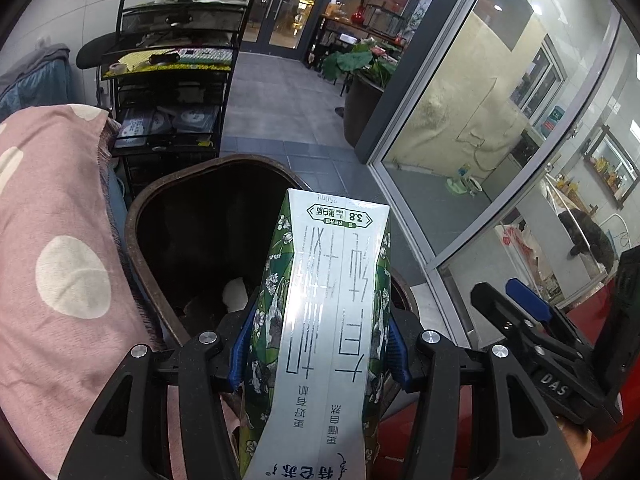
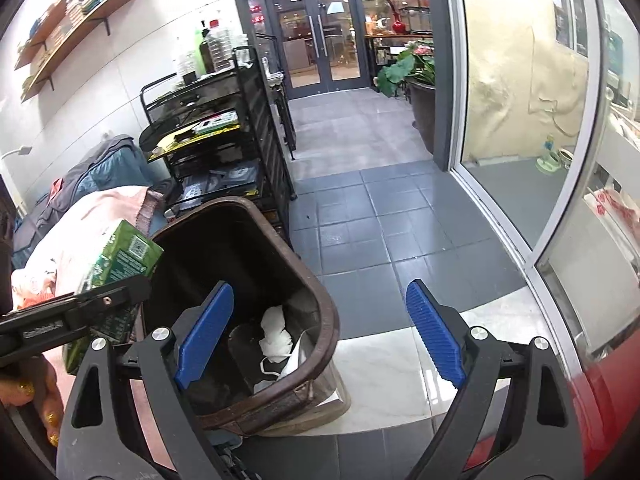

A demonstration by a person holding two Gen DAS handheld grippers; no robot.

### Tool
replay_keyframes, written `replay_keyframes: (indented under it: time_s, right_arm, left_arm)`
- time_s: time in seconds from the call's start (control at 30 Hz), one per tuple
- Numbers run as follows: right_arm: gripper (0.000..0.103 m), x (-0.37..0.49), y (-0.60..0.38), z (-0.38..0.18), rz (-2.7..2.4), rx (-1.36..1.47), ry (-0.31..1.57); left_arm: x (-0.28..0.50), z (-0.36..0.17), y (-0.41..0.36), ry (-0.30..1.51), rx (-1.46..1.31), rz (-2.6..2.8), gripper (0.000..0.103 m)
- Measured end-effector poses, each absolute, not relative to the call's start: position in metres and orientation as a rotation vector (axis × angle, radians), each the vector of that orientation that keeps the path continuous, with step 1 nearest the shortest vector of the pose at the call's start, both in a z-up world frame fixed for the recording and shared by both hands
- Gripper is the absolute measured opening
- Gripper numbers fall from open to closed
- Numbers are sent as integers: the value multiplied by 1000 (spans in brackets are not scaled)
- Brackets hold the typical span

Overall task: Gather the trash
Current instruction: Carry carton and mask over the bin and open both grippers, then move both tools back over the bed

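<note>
My left gripper (image 1: 318,344) is shut on a green and white milk carton (image 1: 320,320), its blue pads pressing both sides. The carton hangs over the rim of a dark brown trash bin (image 1: 134,216). White crumpled paper (image 1: 235,294) lies at the bin's bottom. In the right wrist view the bin (image 2: 326,312) stands just ahead, with white tissue and wrappers (image 2: 276,332) inside. My right gripper (image 2: 320,332) is open wide above the bin's near rim with nothing between its fingers. The carton (image 2: 120,260) and the left gripper show at that view's left edge.
A pink polka-dot cushion (image 1: 52,248) lies left of the bin. A black wire cart (image 2: 224,136) with bottles and papers stands behind it. Grey floor tiles (image 2: 360,220) lead to glass doors. A glass wall (image 2: 520,120) runs along the right, and a large potted plant (image 2: 420,92) stands by it.
</note>
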State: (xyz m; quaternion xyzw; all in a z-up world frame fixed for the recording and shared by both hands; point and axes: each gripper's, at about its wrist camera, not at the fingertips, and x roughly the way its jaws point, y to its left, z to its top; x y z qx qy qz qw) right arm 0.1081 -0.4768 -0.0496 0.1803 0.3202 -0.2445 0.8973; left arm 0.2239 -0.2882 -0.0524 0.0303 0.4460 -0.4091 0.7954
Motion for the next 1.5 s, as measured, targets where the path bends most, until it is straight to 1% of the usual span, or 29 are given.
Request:
replay_keyframes:
  time_s: [0.2,0.23,0.27,0.3,0.33,0.37,0.57,0.83,1.17,1.5]
  right_arm:
    - [87,101,-484,-50,-528,378,663]
    - [88,101,-484,-50,-531,380,663]
    - [90,100,-486,-50,-535,385,663]
    - [90,99,-488,-51,-537,392,661]
    - [91,98,-490,-51,-537,400,660]
    - [91,97,-491,-52,-537,406,660]
    - [92,99,-493,-52,-537,424,655]
    - [92,108,-477,-49,-471,417,647]
    - [93,130,-423,-34,-295,340,614]
    - [93,156,-363,-24,-117,309,627]
  left_arm:
    - [226,-61,-302,977,107,-870,53]
    - [226,-62,-302,974,114,-866,58]
    - [225,-62,-301,969,115,-866,69]
    - [224,-60,-299,955,109,-862,76]
    - [224,-59,-297,941,101,-856,88]
    - [223,-56,-294,923,90,-855,91]
    - [214,-45,-284,878,75,-861,95]
    - [193,-24,-255,781,84,-847,97]
    - [171,5,-194,648,53,-784,97]
    - [164,5,-119,616,-9,-636,97]
